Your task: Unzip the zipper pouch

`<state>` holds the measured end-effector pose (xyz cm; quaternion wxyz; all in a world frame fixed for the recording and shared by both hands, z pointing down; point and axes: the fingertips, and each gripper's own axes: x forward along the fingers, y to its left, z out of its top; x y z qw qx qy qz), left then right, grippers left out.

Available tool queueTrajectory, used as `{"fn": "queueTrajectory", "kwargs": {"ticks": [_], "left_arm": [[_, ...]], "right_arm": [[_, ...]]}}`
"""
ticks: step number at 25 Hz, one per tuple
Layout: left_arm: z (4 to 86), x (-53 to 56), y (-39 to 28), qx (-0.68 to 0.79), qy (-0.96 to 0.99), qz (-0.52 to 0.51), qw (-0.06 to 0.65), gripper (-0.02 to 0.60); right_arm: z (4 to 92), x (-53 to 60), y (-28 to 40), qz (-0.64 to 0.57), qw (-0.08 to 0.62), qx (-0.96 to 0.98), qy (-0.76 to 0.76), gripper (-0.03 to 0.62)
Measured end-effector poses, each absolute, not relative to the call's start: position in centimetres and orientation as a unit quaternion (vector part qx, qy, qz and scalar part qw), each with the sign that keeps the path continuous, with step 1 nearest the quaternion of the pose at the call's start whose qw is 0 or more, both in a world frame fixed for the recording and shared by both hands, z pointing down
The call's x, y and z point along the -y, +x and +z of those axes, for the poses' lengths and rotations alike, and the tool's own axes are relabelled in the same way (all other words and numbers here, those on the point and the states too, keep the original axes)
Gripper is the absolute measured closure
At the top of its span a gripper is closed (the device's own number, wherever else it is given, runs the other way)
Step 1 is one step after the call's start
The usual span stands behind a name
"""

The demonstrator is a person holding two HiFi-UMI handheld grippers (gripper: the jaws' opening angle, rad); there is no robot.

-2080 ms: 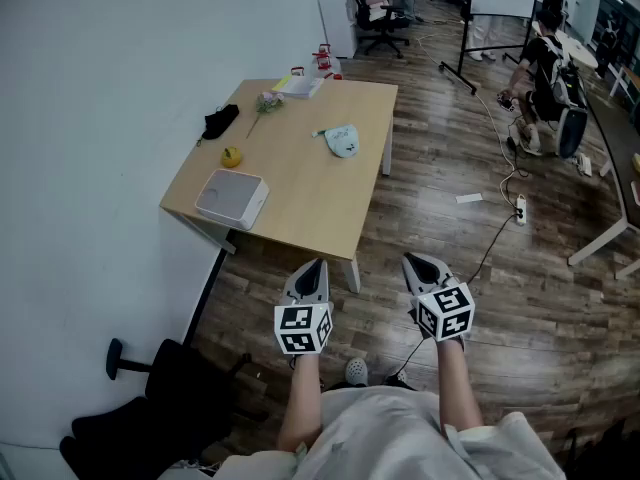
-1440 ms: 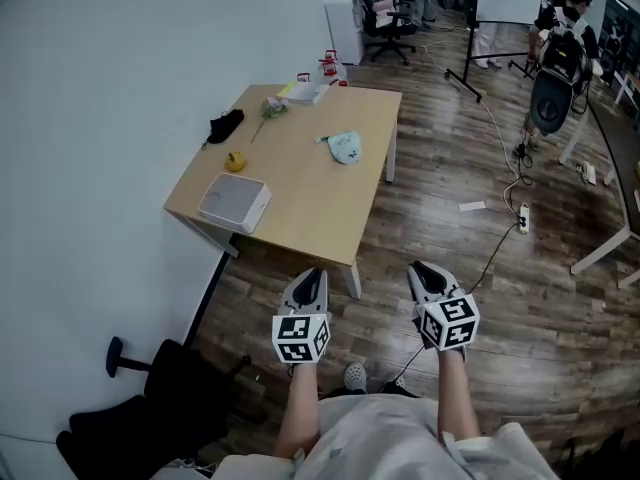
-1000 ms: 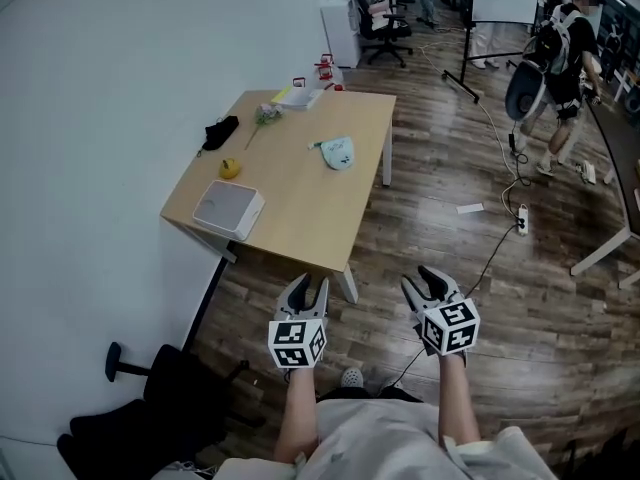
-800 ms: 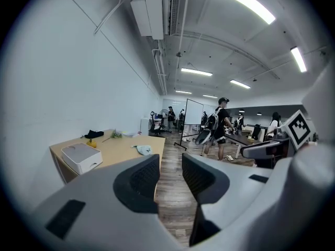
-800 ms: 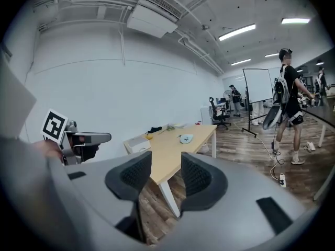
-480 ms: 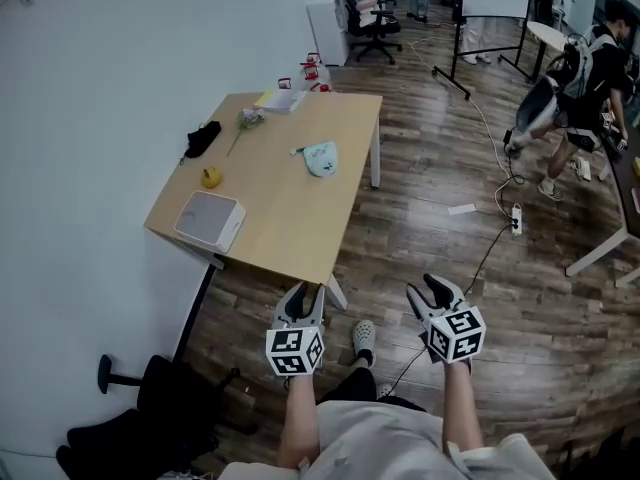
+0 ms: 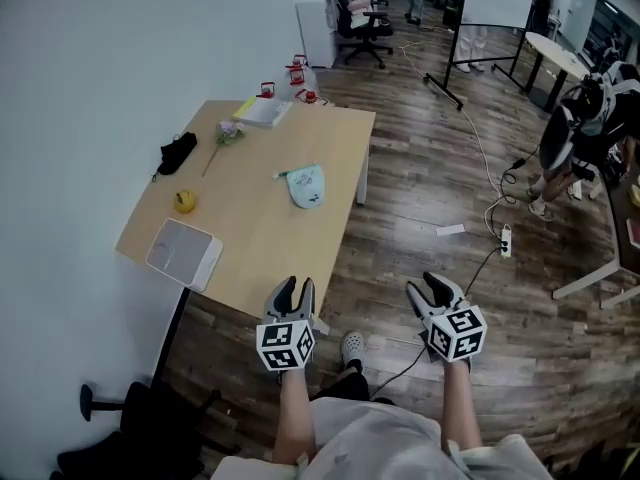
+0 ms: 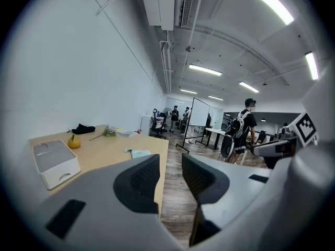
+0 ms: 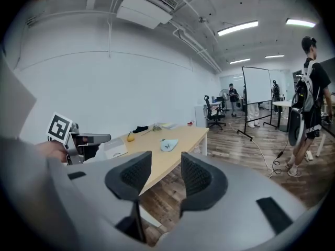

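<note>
The light blue zipper pouch (image 7: pixel 305 184) lies flat near the right edge of the wooden table (image 7: pixel 260 238). It shows small in the left gripper view (image 8: pixel 138 153) and the right gripper view (image 9: pixel 168 145). Both grippers are held in the air in front of the person, short of the pouch. My left gripper (image 7: pixel 290 288) hovers over the table's near corner, jaws apart with nothing between them (image 8: pixel 170 163). My right gripper (image 7: pixel 435 286) is over the wood floor to the right of the table, open and empty (image 9: pixel 163 161).
On the table are a white box (image 7: pixel 184 254), a yellow fruit (image 7: pixel 184 202), a black item (image 7: pixel 177 152), a green sprig (image 7: pixel 225 134) and a notebook (image 7: pixel 262 111). A cable and power strip (image 7: pixel 503 240) lie on the floor. A person (image 7: pixel 590 118) walks at right. A black chair base (image 7: pixel 130 418) sits lower left.
Both grippers have moved forward to the table's near edge, and the table looks closer. The person with the backpack has walked across at the right.
</note>
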<state>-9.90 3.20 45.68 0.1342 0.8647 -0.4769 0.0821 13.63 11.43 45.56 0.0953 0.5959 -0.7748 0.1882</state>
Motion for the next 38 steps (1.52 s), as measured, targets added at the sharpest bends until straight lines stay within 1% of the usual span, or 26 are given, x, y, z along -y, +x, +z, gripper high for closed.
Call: {"fn": "queueTrajectory", "kwargs": {"ticks": [7, 13, 17, 20, 23, 28, 32, 38], "left_arm": [[45.1, 10.2, -9.7, 0.488, 0.859, 0.092, 0.126, 0.442], [44.9, 17.3, -9.1, 0.495, 0.854, 0.099, 0.128, 0.442], [46.2, 20.3, -9.1, 0.500, 0.847, 0.103, 0.145, 0.442], [47.3, 21.6, -9.6, 0.513, 0.837, 0.105, 0.158, 0.442], [48.5, 22.9, -9.7, 0.524, 0.828, 0.096, 0.174, 0.442], [50.6, 25.4, -10.1, 0.550, 0.808, 0.088, 0.193, 0.442], [51.8, 28.6, -9.9, 0.589, 0.780, 0.081, 0.198, 0.442], [53.2, 33.2, -8.7, 0.615, 0.753, 0.100, 0.211, 0.442]], "right_arm": [[45.6, 2.1, 13.6, 0.194, 0.094, 0.782, 0.585, 0.408], [46.2, 9.6, 14.2, 0.206, 0.097, 0.788, 0.573, 0.408], [47.1, 13.6, 14.3, 0.211, 0.118, 0.792, 0.561, 0.408], [47.8, 16.2, 12.8, 0.198, 0.145, 0.809, 0.534, 0.408], [49.3, 19.3, 11.5, 0.208, 0.158, 0.823, 0.504, 0.410], [52.0, 25.5, 9.5, 0.211, 0.181, 0.852, 0.444, 0.410], [54.7, 30.6, 8.0, 0.190, 0.217, 0.879, 0.380, 0.410], [58.1, 37.5, 6.7, 0.224, 0.227, 0.886, 0.336, 0.414]]}}
